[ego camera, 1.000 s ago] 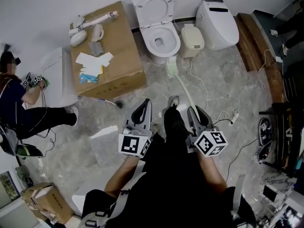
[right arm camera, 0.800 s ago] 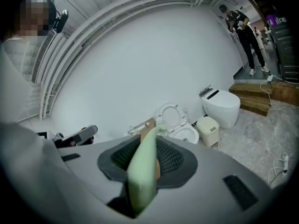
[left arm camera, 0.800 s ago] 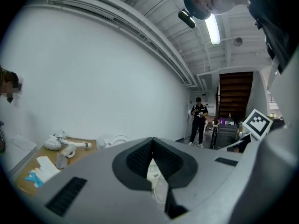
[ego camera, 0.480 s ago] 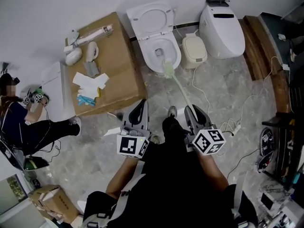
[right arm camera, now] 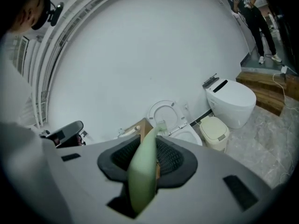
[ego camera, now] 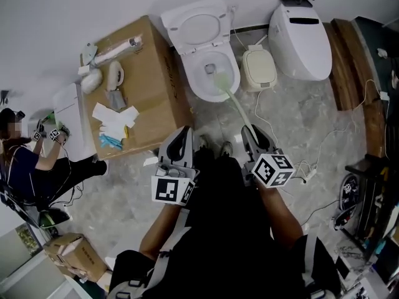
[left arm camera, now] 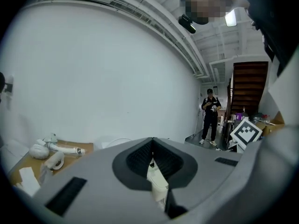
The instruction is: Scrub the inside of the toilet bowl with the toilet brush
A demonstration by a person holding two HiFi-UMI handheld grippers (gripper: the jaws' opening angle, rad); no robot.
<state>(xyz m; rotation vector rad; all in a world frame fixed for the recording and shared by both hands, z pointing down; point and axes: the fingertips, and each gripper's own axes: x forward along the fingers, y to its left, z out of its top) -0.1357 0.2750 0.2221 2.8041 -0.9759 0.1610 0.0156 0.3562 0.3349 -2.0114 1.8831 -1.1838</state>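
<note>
A white toilet [ego camera: 204, 72] stands at the wall with its lid [ego camera: 198, 25] raised. The pale green toilet brush [ego camera: 232, 104] reaches from my right gripper [ego camera: 252, 134] up to the bowl, and its head [ego camera: 219, 80] sits inside the bowl by the right wall. My right gripper [right arm camera: 148, 146] is shut on the brush handle [right arm camera: 144, 174]; the toilet [right arm camera: 187, 135] shows just beyond it. My left gripper [ego camera: 181, 141] hangs shut and empty left of the brush, pointing at the toilet's foot. In the left gripper view its pads [left arm camera: 140, 158] meet with nothing between them.
A cardboard box [ego camera: 149, 98] with fittings and papers stands tight against the toilet's left. A beige bin [ego camera: 259, 65] and a second white toilet [ego camera: 300, 33] stand to the right. Cables [ego camera: 298, 157] lie on the floor at the right. A person [ego camera: 28, 170] sits at the far left.
The brush head has gone from the floor in front of the toilet up over the rim into the bowl. Both grippers have come closer to the toilet.
</note>
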